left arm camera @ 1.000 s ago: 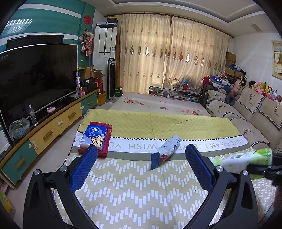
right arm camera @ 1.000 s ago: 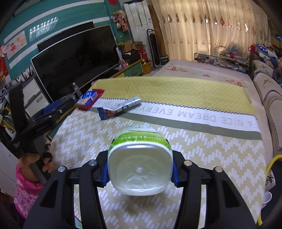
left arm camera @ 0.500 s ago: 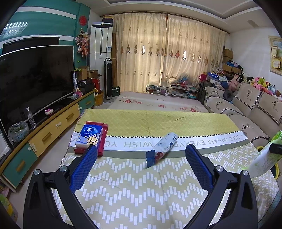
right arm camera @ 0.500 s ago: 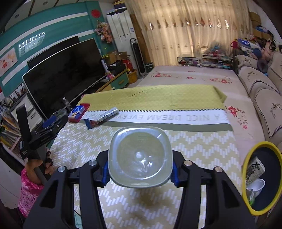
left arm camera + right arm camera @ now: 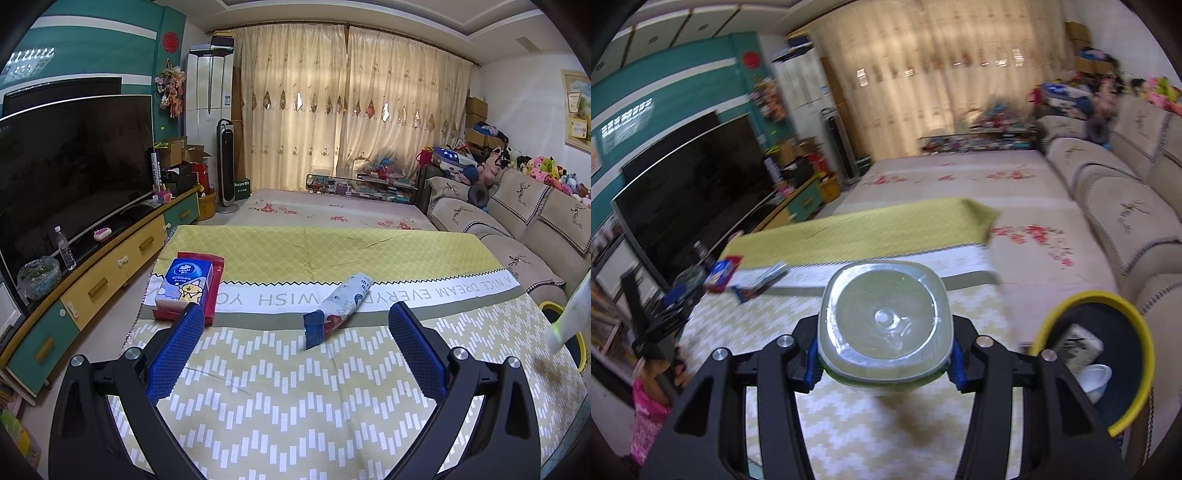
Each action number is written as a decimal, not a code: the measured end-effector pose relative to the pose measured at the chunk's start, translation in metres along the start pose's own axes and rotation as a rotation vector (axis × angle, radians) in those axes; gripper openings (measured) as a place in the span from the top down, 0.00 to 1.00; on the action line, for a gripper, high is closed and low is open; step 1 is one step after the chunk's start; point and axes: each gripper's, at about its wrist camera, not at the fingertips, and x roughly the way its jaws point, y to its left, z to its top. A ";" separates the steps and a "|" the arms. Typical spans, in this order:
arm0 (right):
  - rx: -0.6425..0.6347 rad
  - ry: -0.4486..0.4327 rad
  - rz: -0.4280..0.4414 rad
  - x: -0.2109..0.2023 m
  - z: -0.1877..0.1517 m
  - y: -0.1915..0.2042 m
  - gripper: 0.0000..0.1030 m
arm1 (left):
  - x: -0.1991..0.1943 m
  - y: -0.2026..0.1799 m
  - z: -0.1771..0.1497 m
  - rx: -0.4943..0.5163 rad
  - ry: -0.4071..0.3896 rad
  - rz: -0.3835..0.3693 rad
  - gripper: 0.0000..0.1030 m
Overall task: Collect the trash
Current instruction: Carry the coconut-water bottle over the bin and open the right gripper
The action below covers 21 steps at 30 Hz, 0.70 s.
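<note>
Right claw [image 5: 884,363] clamped on plastic bottle [image 5: 884,325], base facing camera, long axis along fingers. Yellow-rimmed bin [image 5: 1137,332] just right and below, beside tabletop [image 5: 849,424]. Left claw [image 5: 295,334] wide open, empty; wrapper [image 5: 338,306] ahead, between jaws' line.

The left gripper [image 5: 295,325] hangs with jaws apart above a crumpled wrapper [image 5: 338,308] on the tablecloth [image 5: 280,406].

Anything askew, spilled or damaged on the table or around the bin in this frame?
Nothing spilled or broken. The wrapper lies loose and crumpled at an angle on the tablecloth. The tissue pack sits on a red packet near the table's corner. The right claw grips an empty bottle beside the bin.
</note>
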 end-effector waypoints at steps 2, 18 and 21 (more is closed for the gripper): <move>0.032 -0.024 -0.065 -0.010 0.002 -0.022 0.52 | 0.000 0.000 0.000 0.000 0.000 -0.002 0.05; 0.196 -0.082 -0.406 -0.012 -0.029 -0.130 0.33 | 0.012 -0.011 -0.005 0.038 0.051 -0.030 0.05; 0.163 -0.142 -0.397 -0.004 -0.040 -0.108 0.32 | 0.015 -0.014 -0.006 0.039 0.064 -0.047 0.05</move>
